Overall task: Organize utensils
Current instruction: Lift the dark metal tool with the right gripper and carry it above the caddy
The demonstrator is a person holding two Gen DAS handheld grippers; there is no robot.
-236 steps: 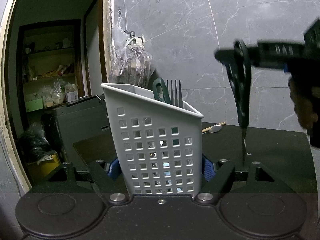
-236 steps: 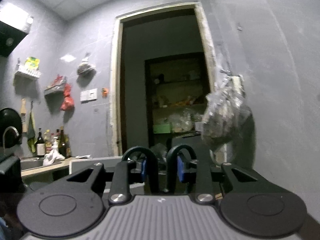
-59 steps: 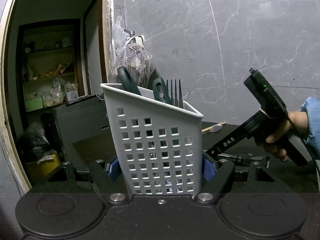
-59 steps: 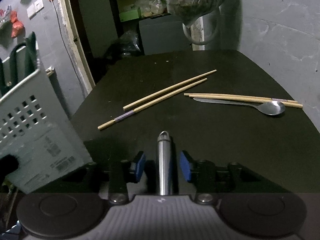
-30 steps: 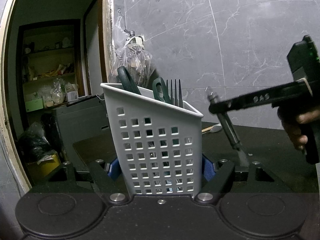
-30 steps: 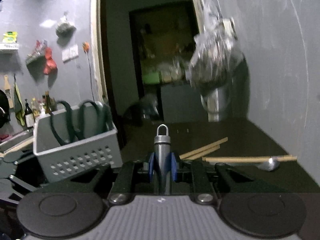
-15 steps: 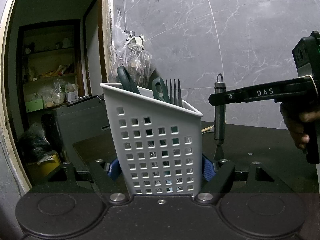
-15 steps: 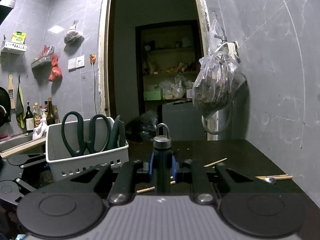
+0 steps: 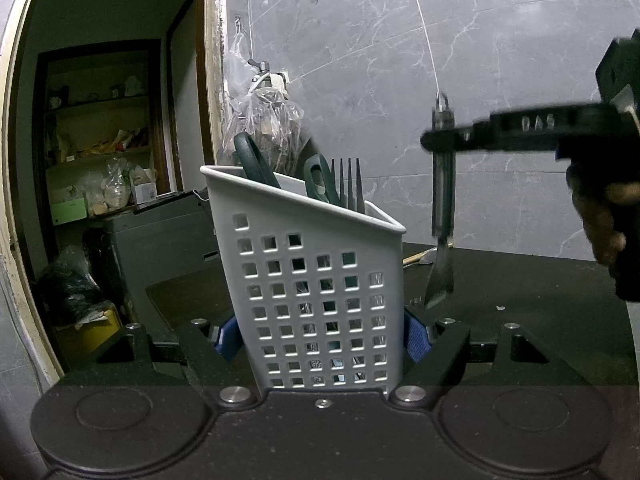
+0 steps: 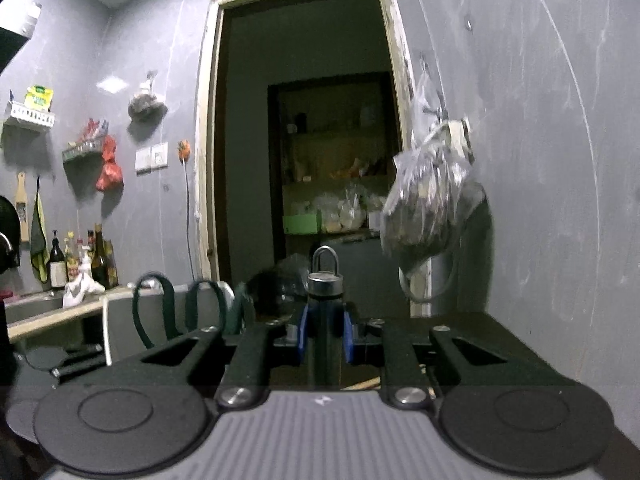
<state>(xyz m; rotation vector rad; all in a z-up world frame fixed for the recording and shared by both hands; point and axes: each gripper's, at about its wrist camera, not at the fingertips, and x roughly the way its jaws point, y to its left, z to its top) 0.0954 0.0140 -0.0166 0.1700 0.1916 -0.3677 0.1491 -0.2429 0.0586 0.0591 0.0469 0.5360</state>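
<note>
partly done: scissors and fork already standing in basket clamped by left gripper, right gripper pinching knife upright just right of it, spoon left on far table.

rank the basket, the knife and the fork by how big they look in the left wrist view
1. basket, largest, though nearest the camera
2. knife, held upright in the right gripper
3. fork, only its prongs show above the rim

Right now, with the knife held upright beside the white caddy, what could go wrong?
The knife hangs blade down from the right gripper, clamped only near the handle top, so it may swing or slip. The caddy, shut in the left gripper, already holds scissors and a fork; the blade could catch on them.
</note>
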